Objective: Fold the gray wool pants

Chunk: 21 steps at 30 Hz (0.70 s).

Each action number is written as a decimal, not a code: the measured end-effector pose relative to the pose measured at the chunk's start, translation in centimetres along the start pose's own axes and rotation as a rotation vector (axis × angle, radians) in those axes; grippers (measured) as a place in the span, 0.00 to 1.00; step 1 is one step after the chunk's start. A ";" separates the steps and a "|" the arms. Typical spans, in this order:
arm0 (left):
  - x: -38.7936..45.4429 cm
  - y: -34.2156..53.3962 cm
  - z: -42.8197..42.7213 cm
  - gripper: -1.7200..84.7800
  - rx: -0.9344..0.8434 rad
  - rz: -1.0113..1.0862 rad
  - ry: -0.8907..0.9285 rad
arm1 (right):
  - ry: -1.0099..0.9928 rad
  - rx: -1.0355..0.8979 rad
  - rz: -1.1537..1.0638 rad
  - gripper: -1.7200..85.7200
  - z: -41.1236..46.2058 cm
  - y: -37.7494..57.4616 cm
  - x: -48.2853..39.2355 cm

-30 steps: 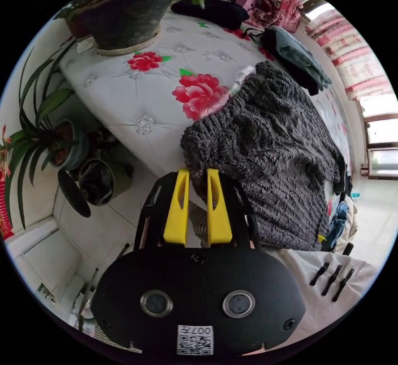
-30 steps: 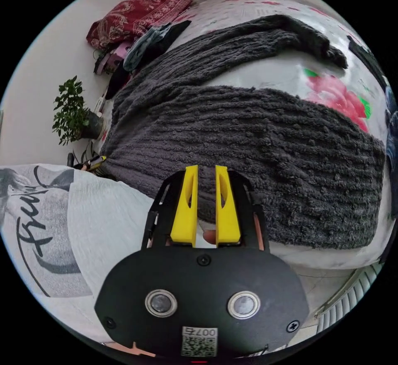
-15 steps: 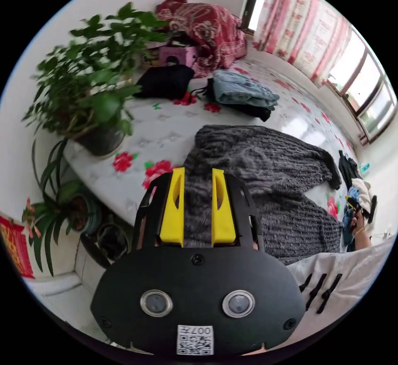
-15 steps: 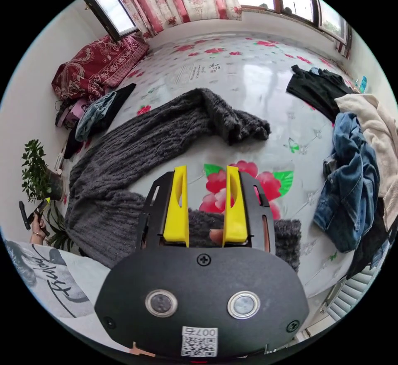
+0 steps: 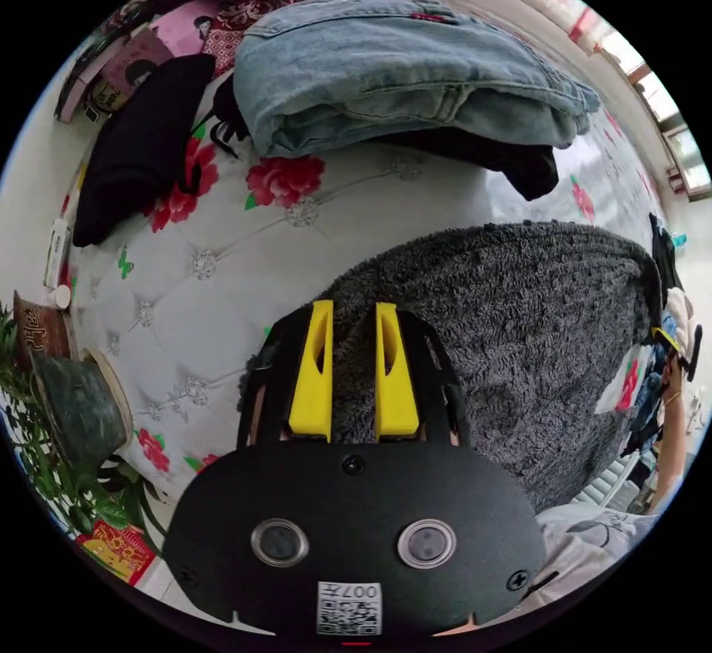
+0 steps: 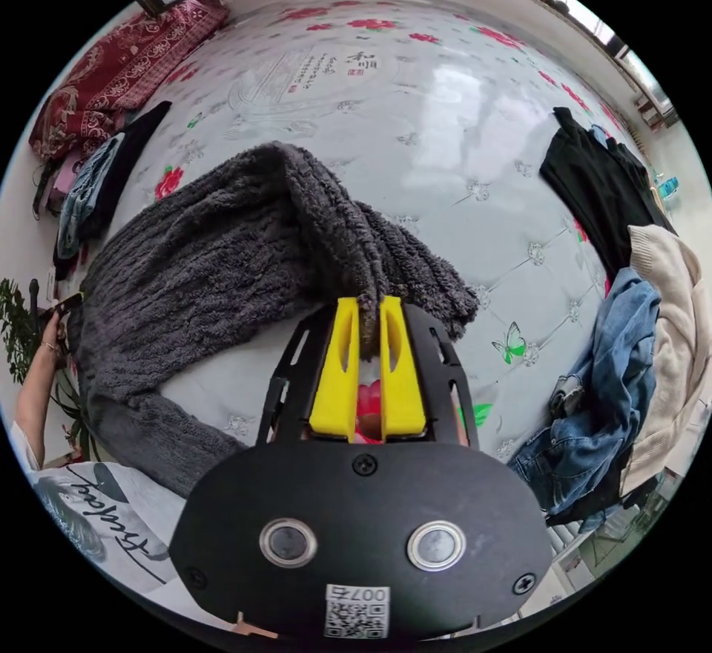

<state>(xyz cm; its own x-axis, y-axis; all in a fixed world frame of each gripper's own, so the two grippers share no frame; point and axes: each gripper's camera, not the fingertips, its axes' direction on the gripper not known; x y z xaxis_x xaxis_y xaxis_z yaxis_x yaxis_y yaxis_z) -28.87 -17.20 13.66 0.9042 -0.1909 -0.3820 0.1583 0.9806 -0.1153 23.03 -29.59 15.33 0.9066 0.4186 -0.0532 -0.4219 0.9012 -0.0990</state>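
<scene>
Clearly both tools grip the fuzzy, ribbed gray wool pants (image 6: 222, 267) on the tufted floral bed (image 6: 460, 111): left tool (image 5: 353, 312) clamps one edge, right tool (image 6: 368, 306) pinches a raised fold.

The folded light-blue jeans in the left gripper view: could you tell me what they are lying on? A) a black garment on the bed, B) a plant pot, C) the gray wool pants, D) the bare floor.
A: the folded jeans lie on top of a black garment whose edge sticks out from under them on the flowered bed cover, apart from the gray wool pants.
</scene>
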 end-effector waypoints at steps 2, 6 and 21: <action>-0.8 0.8 -1.1 0.07 0.036 0.020 0.026 | 0.050 0.024 -0.006 0.06 -1.4 -0.3 0.1; -4.0 5.6 -7.9 0.05 0.278 -0.006 0.207 | 0.060 0.274 -0.009 0.04 -11.2 2.4 1.2; -10.5 36.1 -15.9 0.05 0.404 -0.039 0.394 | 0.008 0.484 0.007 0.04 -22.2 33.9 5.9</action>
<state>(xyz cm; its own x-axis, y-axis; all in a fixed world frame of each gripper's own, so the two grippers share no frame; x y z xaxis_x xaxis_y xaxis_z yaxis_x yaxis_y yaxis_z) -39.00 19.53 -1.07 0.6906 -0.1533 -0.7068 0.3982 0.8964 0.1947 13.96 0.98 -10.35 0.9027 0.4261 -0.0604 -0.3750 0.8476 0.3753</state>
